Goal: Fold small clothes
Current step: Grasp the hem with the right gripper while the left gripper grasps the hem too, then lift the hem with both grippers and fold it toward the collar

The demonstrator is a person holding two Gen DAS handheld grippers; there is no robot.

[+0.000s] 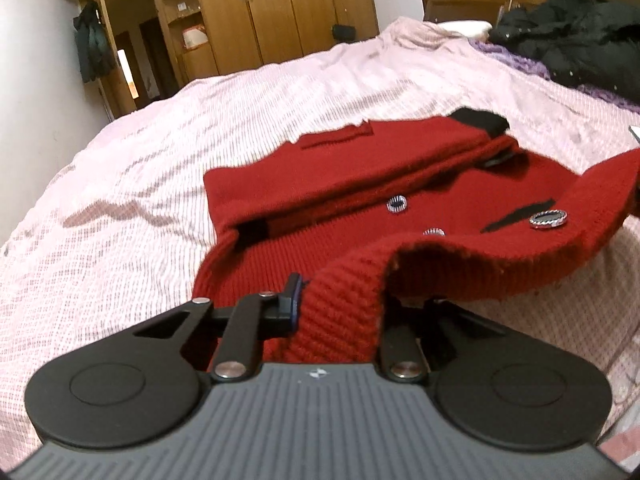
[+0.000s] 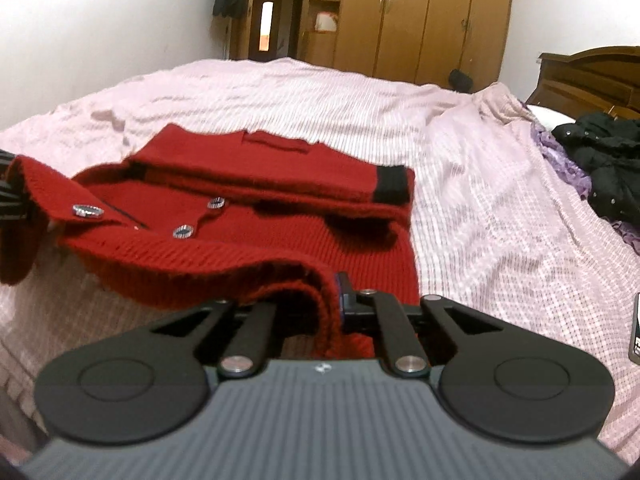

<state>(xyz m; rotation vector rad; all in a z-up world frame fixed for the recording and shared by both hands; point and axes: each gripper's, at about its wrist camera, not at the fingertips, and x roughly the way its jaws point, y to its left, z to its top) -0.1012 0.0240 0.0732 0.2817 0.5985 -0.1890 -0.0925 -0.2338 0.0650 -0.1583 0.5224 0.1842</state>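
Your left gripper (image 1: 340,300) was clamped on the near hem of the cardigan (image 1: 340,184), the ribbed red knit bunched between its jaws and rising over them; your right gripper (image 2: 332,304) was closed on the same hem at the other corner, a fold of knit pinched there and hanging down in front of the body; between the two the hem was lifted off the bedspread (image 1: 160,160) in a sagging band, while the rest of the cardigan lay flat farther up the bed; one sleeve (image 2: 280,176) was folded across the chest, its black cuff (image 2: 394,184) ending at the garment's edge on the right of the right view; three silver-rimmed buttons (image 1: 397,204) showed on the front below that sleeve, one of them on the lifted flap; no container was on the bed that you could have seen; the pink bedspread was wrinkled and bare around the cardigan; well apart from it, near the headboard (image 2: 592,76), lay a black coat (image 2: 604,156) on a purple cloth (image 2: 560,160), with a white pillow (image 1: 464,28) beside them in the left view; a wardrobe (image 2: 424,16) stood beyond the foot of the bed, with open shelves (image 1: 188,24) next to it and a dark jacket (image 1: 90,40) hanging by the doorway; a dark flat object (image 2: 635,328) sat at the right edge of the right view, too cropped to tell what it was; nothing lay between the lifted hem and the folded sleeve.
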